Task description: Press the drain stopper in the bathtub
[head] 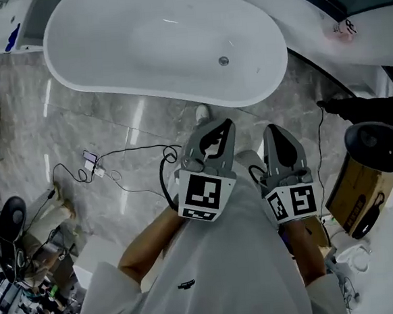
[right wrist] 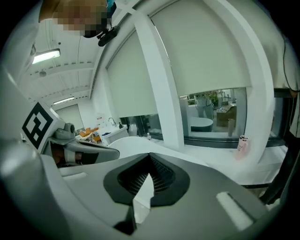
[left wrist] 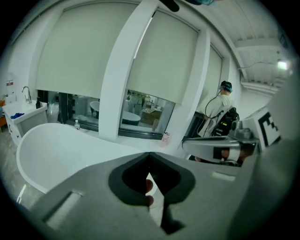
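Observation:
The white oval bathtub (head: 92,32) fills the top of the head view. Its small round metal drain stopper (head: 223,61) sits on the tub floor toward the right end. Both grippers are held close to my chest, well short of the tub and above the marble floor. My left gripper (head: 226,123) points at the tub's near rim, its jaws closed tip to tip with nothing in them. My right gripper (head: 276,130) is beside it, also shut and empty. In the left gripper view the left gripper (left wrist: 150,154) looks over the tub (left wrist: 56,145); the stopper is hidden there.
Cables (head: 116,166) trail over the marble floor at left. A cardboard box (head: 361,187) and black equipment (head: 375,142) stand at right. A pink bottle (right wrist: 242,144) sits on the window ledge behind the tub. Another person (left wrist: 220,105) stands in the background.

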A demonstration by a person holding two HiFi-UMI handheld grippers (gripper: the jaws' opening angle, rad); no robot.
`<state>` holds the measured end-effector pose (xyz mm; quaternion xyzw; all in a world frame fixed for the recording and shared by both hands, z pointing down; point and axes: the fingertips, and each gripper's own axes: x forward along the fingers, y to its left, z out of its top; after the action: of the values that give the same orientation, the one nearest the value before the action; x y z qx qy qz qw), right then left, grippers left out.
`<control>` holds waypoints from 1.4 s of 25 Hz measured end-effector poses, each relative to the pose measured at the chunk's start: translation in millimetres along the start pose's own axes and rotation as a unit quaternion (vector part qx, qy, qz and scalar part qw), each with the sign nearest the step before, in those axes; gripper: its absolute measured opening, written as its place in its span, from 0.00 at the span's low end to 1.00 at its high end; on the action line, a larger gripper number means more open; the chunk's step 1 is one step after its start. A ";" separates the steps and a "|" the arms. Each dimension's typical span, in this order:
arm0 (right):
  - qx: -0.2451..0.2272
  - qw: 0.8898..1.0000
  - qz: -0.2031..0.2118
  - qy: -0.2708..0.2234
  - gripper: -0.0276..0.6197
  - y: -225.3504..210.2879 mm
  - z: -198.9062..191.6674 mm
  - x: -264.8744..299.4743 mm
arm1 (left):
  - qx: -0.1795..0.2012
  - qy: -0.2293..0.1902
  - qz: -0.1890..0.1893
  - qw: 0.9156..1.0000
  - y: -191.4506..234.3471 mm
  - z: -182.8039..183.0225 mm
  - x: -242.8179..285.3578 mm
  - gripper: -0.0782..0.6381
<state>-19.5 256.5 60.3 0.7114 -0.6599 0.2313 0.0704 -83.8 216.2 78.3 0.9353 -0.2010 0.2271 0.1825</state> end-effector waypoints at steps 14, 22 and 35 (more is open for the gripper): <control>-0.041 0.983 0.139 0.117 0.05 -122.8 -4.6 197.7 | -0.052 0.052 0.126 0.989 79.9 46.1 156.7 0.11; -0.078 0.961 0.218 0.155 0.04 -148.8 -10.1 258.3 | -0.139 0.069 0.178 0.972 91.1 36.9 222.0 0.11; -0.106 0.956 0.179 0.206 0.04 -185.8 -97.5 355.6 | -0.199 0.091 0.190 0.957 172.1 -49.5 282.9 0.11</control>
<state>145.8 -4.2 334.5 0.5070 -0.7683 0.3104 0.2372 50.7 7.9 303.3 0.8000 -0.3982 0.2975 0.3360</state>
